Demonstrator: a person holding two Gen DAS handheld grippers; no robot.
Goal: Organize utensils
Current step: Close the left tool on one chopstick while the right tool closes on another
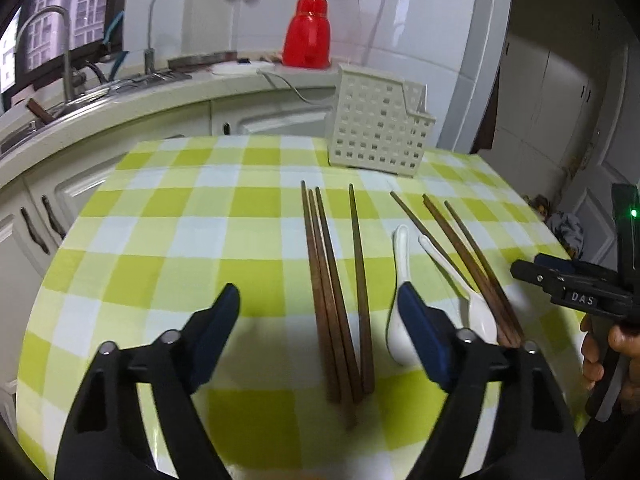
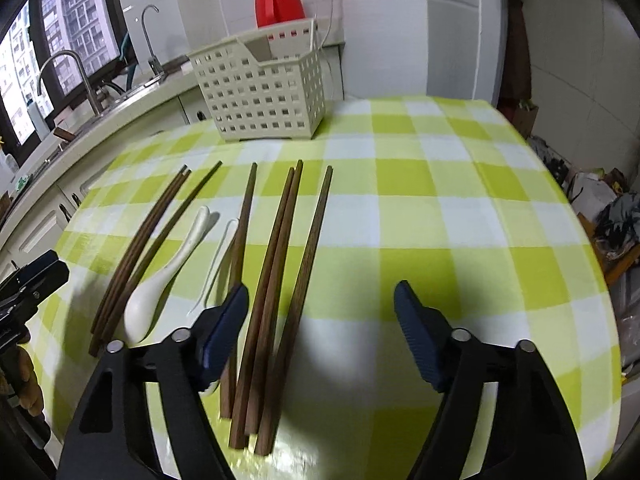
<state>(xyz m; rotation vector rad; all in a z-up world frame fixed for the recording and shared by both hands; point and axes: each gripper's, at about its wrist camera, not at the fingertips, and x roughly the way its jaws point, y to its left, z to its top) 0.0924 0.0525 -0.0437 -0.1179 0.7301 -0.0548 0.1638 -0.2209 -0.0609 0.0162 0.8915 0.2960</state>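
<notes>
Brown wooden chopsticks lie in two bundles on the green checked tablecloth, with two white spoons between them. My left gripper (image 1: 320, 300) is open just above the left bundle (image 1: 332, 280), which lies between its fingers untouched. One white spoon (image 1: 400, 332) sits beside its right finger; the other spoon (image 1: 476, 308) lies against the right bundle (image 1: 468, 260). My right gripper (image 2: 322, 296) is open over the right bundle (image 2: 280, 280), its pads clear of the sticks. The spoons (image 2: 160, 280) and the left bundle (image 2: 136, 260) lie to its left. A cream perforated basket (image 1: 376, 128) (image 2: 260, 92) stands at the table's far edge.
A red thermos (image 1: 308, 32) stands on the counter behind the basket, with a sink and taps (image 1: 64, 60) to the left. The other gripper shows at each view's edge: right gripper (image 1: 532, 266), left gripper (image 2: 32, 276). Cluttered floor lies past the table's right edge (image 2: 612, 220).
</notes>
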